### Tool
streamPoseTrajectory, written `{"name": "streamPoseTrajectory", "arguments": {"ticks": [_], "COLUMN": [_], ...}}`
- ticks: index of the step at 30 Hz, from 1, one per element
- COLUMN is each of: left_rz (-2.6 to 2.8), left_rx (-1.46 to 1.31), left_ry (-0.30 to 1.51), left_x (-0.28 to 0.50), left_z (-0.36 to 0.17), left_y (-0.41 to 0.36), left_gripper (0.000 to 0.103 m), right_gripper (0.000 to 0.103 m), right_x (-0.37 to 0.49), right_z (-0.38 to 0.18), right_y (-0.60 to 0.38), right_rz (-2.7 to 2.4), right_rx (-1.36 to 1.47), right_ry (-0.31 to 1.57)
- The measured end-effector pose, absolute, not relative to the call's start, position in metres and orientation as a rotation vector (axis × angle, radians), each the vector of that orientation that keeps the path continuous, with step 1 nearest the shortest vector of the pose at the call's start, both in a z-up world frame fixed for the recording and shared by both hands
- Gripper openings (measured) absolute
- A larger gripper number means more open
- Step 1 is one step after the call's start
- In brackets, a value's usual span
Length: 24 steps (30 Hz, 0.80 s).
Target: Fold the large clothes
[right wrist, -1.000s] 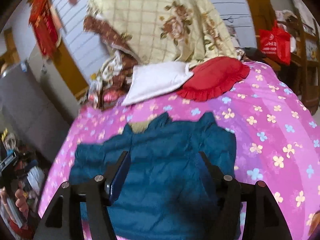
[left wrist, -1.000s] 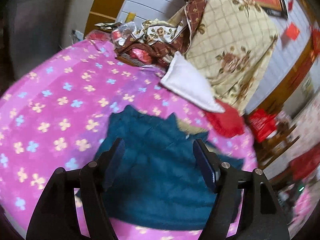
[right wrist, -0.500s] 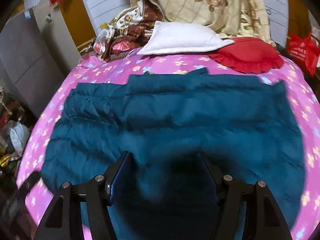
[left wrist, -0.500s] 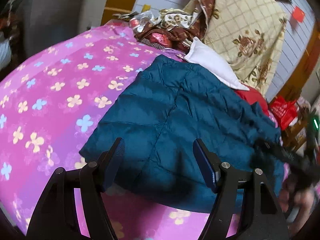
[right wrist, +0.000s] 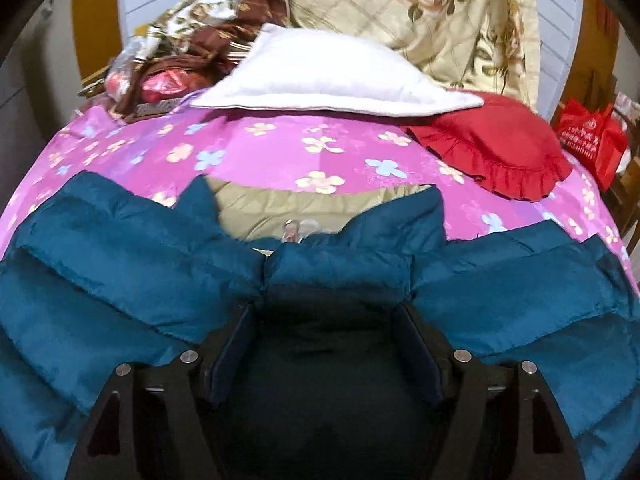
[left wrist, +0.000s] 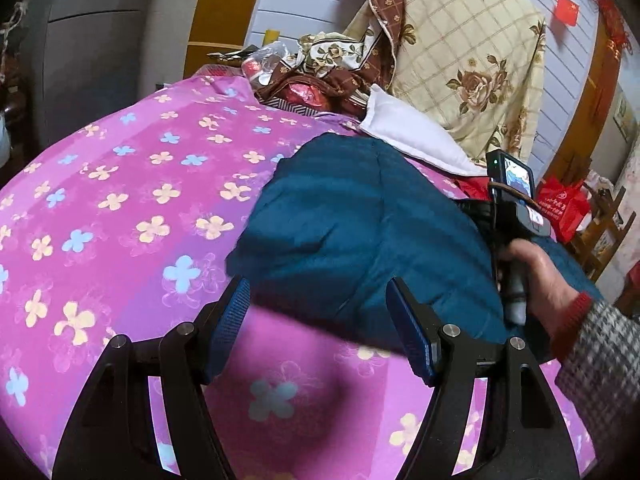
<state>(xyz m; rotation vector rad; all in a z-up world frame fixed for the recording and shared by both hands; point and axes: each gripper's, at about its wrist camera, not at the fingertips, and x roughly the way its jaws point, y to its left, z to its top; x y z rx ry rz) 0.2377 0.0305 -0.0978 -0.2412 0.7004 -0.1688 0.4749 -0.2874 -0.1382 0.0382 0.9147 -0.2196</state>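
Teal padded jacket [right wrist: 120, 280] spread flat on the flowered bedspread [left wrist: 120, 200], collar toward the white pillow [right wrist: 332, 76], ready for folding. Right tongs [right wrist: 324, 344] low over the chest, jaws opening, nothing pinched. Left tongs [left wrist: 320, 320] wide and empty, sleeve end just ahead for gripping.

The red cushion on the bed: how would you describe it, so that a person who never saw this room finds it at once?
Start from the bed with the pink flowered cover. At its far end a white pillow lies below a cream quilt with roses. The red cushion lies just right of the pillow, partly under its corner; only it has a frilled edge, unlike the red shopping bag off the bed.
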Motion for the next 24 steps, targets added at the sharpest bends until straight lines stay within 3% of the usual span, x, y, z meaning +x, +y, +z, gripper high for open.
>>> {"name": "streamPoseTrajectory", "arguments": {"ticks": [6, 15, 24], "left_rz": [-0.161, -0.113, -0.092], "left_rx": [-0.247, -0.255, -0.315], "left_ry": [0.738, 0.660, 0.692], "left_x": [0.242, 0.224, 0.222], "left_z": [-0.107, -0.092, -0.095], "left_y": [0.029, 0.044, 0.067], "left_gripper": [0.071, 0.071, 0.071], "right_gripper": [0.072, 0.072, 0.073], "right_x": [0.468, 0.418, 0.409], "right_z": [-0.135, -0.068, -0.115], "right_y": [-0.287, -0.210, -0.107], "right_rz": [-0.222, -0.034, 0.104], "right_rx": [0.044, 0.000, -0.067], "right_ry": [0.925, 0.853, 0.955]}}
